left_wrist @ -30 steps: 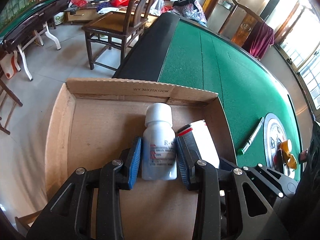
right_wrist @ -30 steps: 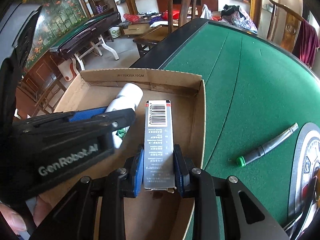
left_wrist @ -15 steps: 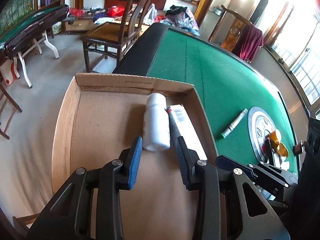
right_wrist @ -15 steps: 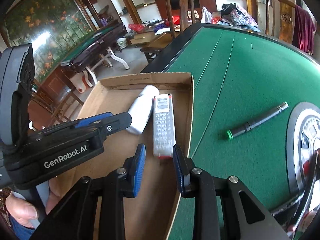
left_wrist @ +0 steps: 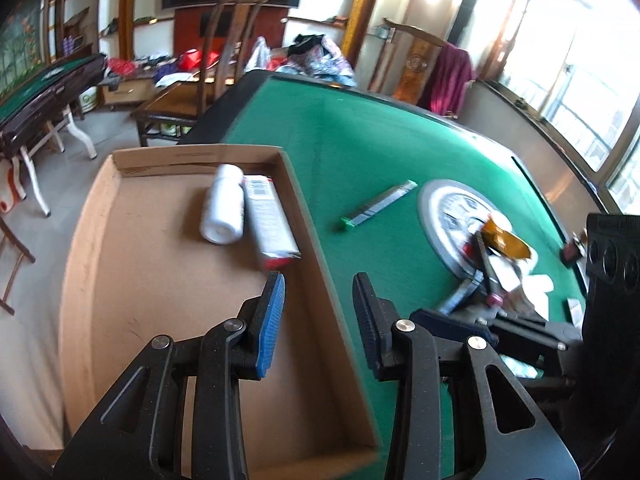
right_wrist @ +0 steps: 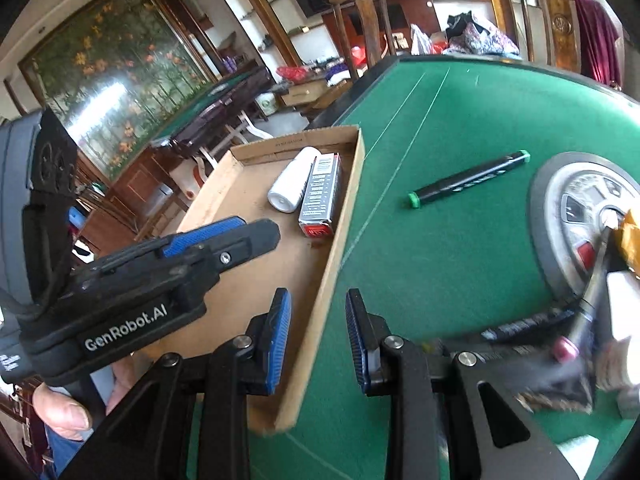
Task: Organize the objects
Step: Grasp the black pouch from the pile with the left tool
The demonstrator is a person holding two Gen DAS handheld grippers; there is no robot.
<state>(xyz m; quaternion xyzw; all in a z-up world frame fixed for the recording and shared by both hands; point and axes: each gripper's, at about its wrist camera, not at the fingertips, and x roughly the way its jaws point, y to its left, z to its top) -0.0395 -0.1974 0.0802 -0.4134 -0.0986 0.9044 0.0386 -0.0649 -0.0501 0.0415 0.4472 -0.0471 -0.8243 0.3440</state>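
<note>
Both wrist fisheyes angled down over the green table (left_wrist: 360, 128), close above; both share the cardboard box (left_wrist: 160, 280)

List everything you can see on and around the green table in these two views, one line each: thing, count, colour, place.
cardboard tray: one, brown, at the table's edge
bottle: one, white, lying in the tray
carton: one, white and red, beside the bottle
marker: one, dark with green ends, on the felt
round panel: one, silver, table centre, cluttered
wooden chair: one, brown, beyond the table
left gripper: black, blue pads, open, empty
right gripper: same, open, empty
</note>
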